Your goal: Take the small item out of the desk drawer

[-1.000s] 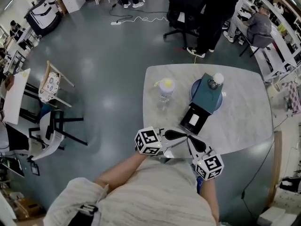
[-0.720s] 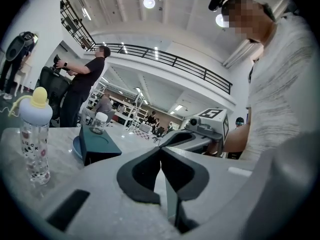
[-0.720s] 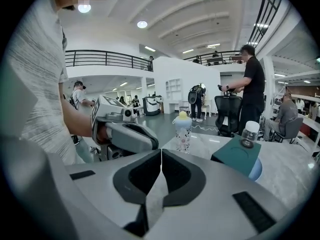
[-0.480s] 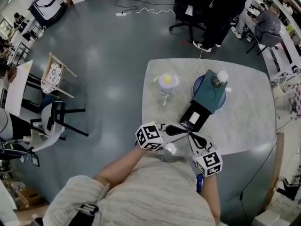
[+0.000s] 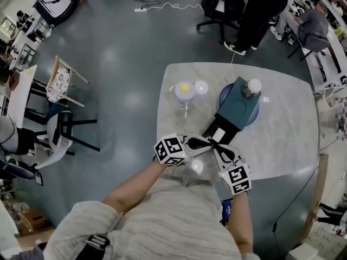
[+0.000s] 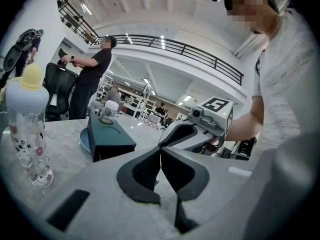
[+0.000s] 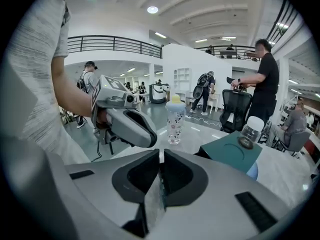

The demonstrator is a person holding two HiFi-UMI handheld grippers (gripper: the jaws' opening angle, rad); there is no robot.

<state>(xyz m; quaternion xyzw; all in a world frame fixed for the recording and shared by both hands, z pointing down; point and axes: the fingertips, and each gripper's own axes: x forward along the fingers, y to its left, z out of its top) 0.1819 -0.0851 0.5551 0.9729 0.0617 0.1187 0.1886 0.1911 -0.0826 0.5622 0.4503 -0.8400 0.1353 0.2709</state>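
Finds the left tool (image 6: 160,151) and the right tool (image 7: 161,158) carried forward and lower than a second ago, off the near edge of the worktop (image 5: 282,140) and onto the pulled-out drawer (image 5: 216,128) of the teal desk unit (image 5: 238,110). Sees both closed in their own gripper views, jaw tips pressed together with nothing between. Reads this as the approach, not yet the pick: needs at least one tool opened before any grasp. Places the small item, a white patch in the drawer a second ago, under the crossing tool tips in the head view now, so cannot confirm it directly. Judges it still in the drawer, with nothing gripped by either tool. Notes the unit sitting on a blue plate (image 5: 222,99), with a small white-capped jar (image 5: 251,87) on top and a baby bottle (image 5: 184,92) with a yellow teat well to the left. Makes out vertical letters on the bottle in the left gripper view, seemingly "LUCK", among small printed figures. Finds only black-and-white square patterns on the tools' cubes, no words. Reads no brand elsewhere.
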